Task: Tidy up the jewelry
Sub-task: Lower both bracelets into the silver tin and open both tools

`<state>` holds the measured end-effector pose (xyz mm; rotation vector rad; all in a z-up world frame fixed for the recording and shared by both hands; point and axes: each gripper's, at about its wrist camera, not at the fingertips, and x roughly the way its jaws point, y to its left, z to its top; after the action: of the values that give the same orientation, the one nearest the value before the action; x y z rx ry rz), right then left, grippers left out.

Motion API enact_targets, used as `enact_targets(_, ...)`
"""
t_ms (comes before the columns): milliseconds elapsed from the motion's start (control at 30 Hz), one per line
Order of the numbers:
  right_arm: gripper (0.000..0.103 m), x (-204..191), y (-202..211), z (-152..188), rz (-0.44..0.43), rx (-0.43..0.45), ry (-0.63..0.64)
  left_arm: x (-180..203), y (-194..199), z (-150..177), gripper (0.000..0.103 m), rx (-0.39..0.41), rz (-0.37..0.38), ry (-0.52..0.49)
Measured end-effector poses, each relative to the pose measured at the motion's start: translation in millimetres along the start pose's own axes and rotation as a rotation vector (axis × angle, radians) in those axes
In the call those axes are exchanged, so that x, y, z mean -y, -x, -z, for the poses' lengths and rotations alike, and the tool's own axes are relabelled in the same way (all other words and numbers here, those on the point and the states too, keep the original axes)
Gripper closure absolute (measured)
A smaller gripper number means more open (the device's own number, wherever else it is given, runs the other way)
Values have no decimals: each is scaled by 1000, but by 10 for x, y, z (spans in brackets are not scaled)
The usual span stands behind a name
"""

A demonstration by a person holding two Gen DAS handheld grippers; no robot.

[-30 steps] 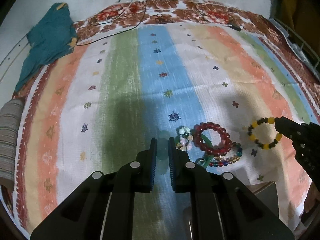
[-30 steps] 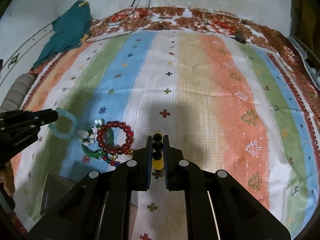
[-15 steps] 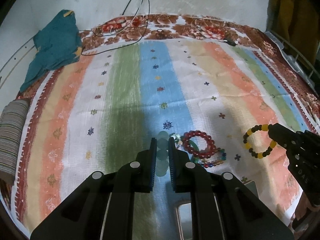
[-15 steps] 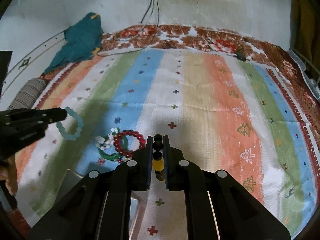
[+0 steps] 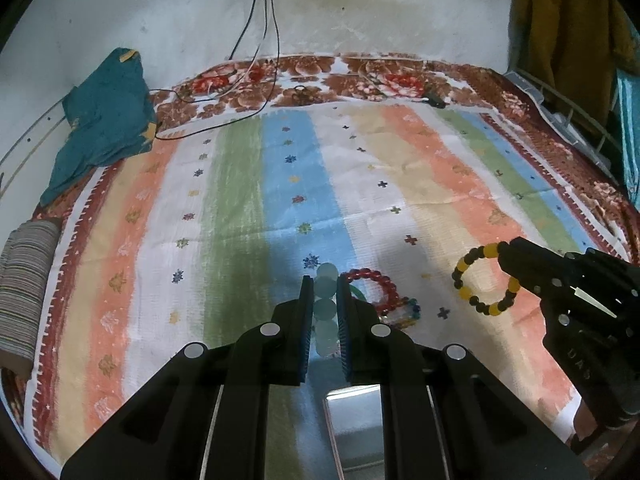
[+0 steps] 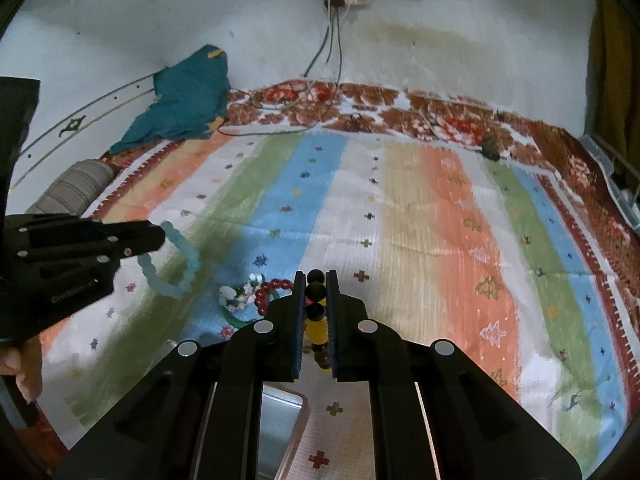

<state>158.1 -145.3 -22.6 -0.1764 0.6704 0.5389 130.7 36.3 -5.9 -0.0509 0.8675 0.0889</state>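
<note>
My left gripper (image 5: pixel 324 280) is shut on a pale aqua bead bracelet (image 5: pixel 325 304) and holds it above the striped cloth; the bracelet hangs from it in the right wrist view (image 6: pixel 176 264). My right gripper (image 6: pixel 316 276) is shut on a black-and-yellow bead bracelet (image 6: pixel 316 316), which hangs as a ring in the left wrist view (image 5: pixel 480 280). A pile of jewelry lies on the cloth below: a red bead bracelet (image 5: pixel 372 284), a green bangle and a multicolour bead strand (image 5: pixel 404 312). White flower pieces (image 6: pixel 236 296) lie beside it.
A shiny metal tray (image 5: pixel 356 428) lies near the front edge, below both grippers, and shows in the right wrist view (image 6: pixel 280 420). A teal cloth (image 5: pixel 104 128) and cables (image 5: pixel 224 112) lie at the back left. A striped roll (image 5: pixel 24 300) sits at the left edge.
Both grippers have risen and drawn back from the cloth, each lifting its bracelet. The pile of jewelry stays on the cloth.
</note>
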Motion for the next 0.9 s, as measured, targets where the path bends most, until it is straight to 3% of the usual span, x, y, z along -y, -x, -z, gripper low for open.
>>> enact_targets(367, 92, -61, 289, 53, -31, 43, -19, 23, 264, 78, 92, 30, 49, 27)
enact_targets(900, 92, -164, 524, 215, -64, 41, -25, 213, 575, 313, 92, 60, 77, -14)
